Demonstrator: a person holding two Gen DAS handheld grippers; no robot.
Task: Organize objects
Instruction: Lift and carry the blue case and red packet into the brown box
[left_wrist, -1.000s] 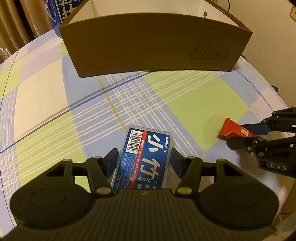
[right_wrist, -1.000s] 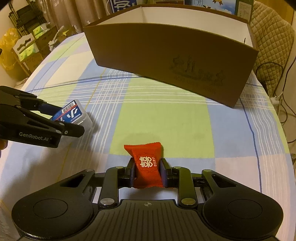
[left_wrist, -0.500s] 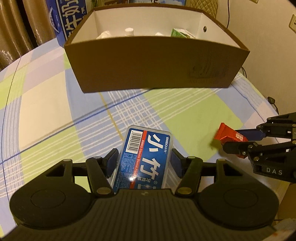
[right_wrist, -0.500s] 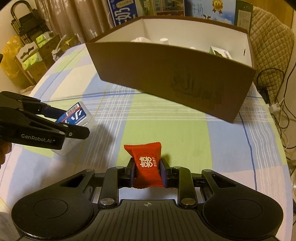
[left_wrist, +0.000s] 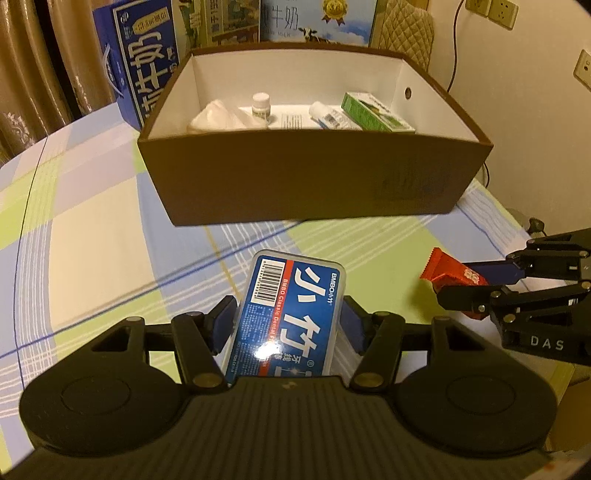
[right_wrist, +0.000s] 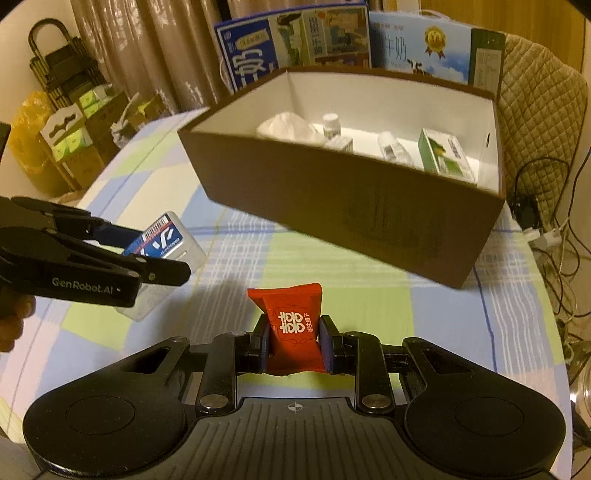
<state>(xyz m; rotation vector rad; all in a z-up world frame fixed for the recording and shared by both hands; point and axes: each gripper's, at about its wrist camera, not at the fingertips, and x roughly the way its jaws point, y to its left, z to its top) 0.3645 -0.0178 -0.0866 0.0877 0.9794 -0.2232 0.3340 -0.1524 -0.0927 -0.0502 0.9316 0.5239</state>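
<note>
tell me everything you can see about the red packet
The red candy packet is a small glossy pillow-style wrapper with crimped, serrated ends and a white double-happiness emblem on its face. The right gripper pinches its lower half, with blue pads on both sides. It is held above the checked tablecloth, short of the brown box.

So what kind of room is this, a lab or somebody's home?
Most likely a home, perhaps a dining corner. There's a checked tablecloth on the table, curtains behind, milk cartons stacked by the brown box, and a quilted chair.
</note>
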